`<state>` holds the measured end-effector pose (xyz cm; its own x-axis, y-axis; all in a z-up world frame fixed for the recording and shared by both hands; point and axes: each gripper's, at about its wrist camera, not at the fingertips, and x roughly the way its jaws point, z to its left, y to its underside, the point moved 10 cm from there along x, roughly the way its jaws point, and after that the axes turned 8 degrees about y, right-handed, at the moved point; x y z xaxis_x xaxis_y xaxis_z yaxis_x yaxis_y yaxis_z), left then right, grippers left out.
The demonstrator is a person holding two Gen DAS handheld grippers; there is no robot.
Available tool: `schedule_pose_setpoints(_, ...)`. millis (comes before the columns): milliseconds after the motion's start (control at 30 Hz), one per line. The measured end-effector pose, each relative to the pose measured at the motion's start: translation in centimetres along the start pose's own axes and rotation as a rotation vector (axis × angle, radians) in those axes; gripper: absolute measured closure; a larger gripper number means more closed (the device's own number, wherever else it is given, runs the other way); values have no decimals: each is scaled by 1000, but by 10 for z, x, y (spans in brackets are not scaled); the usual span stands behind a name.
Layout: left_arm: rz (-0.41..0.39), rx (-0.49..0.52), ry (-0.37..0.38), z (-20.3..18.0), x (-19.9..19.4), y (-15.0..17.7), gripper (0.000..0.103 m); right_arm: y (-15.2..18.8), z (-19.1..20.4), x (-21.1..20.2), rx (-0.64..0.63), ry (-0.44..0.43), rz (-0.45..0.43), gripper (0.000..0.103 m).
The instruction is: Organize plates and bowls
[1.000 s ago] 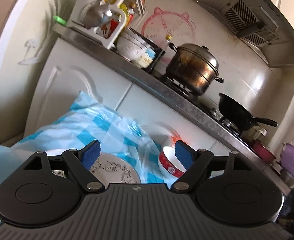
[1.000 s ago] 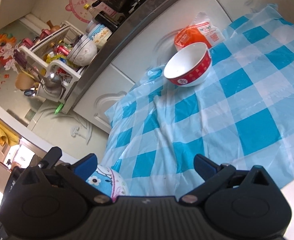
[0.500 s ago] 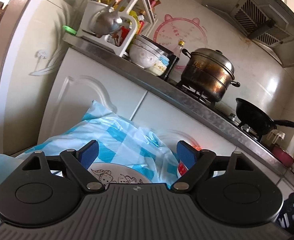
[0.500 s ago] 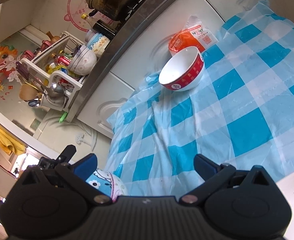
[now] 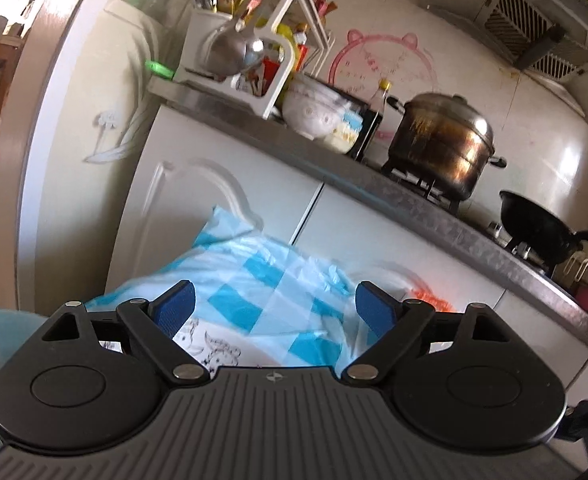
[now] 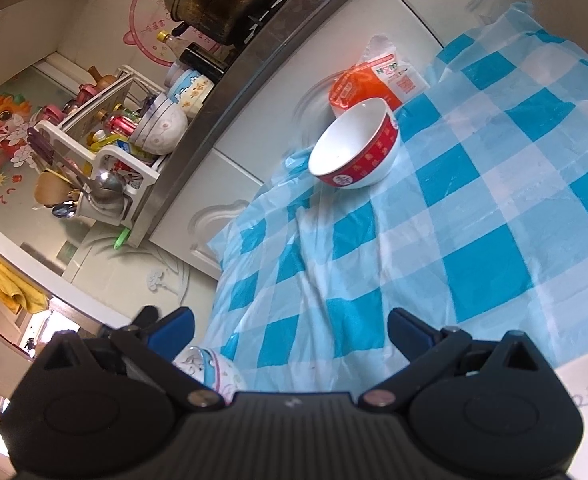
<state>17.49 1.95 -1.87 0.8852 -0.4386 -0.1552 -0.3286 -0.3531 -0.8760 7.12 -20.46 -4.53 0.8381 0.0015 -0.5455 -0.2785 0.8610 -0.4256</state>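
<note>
Red bowl [image 6: 354,152] tilts, mouth facing up-left; both grippers' [image 5: 274,308] [image 6: 290,328] jaws released, grasping nothing.

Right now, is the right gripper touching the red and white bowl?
Apart. The right wrist view shows the right gripper open with a wide stretch of checked tablecloth between its fingertips and the red and white bowl.

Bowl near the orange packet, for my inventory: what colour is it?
White inside, red outer band with white motifs; the right wrist view shows it best.

Left gripper [image 5: 274,308], jaws apart, above patterned plate [image 5: 210,344].
</note>
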Motion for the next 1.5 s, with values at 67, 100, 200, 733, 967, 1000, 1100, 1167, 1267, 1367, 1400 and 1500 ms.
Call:
schedule_pose_setpoints(67,-7,5,7,-2,-2,-2,0,-4,-2,-2,0,5,-6,1)
schedule_pose_setpoints(100,-7,13,10,-4,-3,-3,0,-7,-4,-2,-1,9,-8,1)
schedule_pose_setpoints(200,15,43,24,-12,-1,-2,0,-16,-8,-3,2,18,-1,1)
schedule_pose_setpoints(733,102,174,138,-53,11,22,0,-88,-33,34,-32,79,-4,19)
schedule_pose_setpoints(967,131,203,161,-59,16,31,0,-120,-48,78,-1,92,4,37)
schedule_pose_setpoints(1000,135,206,163,-60,17,32,0,-124,-49,85,8,79,7,37)
schedule_pose_setpoints(1100,152,205,178,-61,21,36,0,-131,-53,104,24,84,22,39)
schedule_pose_setpoints(1167,166,208,191,-63,23,38,0,-134,-56,117,34,88,43,40)
schedule_pose_setpoints(1267,177,206,203,-65,25,42,0,-138,-60,129,87,68,68,41)
schedule_pose_setpoints(1367,192,196,213,-66,26,45,0,-143,-64,139,74,86,81,46)
schedule_pose_setpoints(1400,196,193,216,-66,26,46,0,-143,-65,142,74,83,89,47)
schedule_pose_setpoints(1500,210,182,224,-67,28,49,0,-144,-67,147,56,79,102,55)
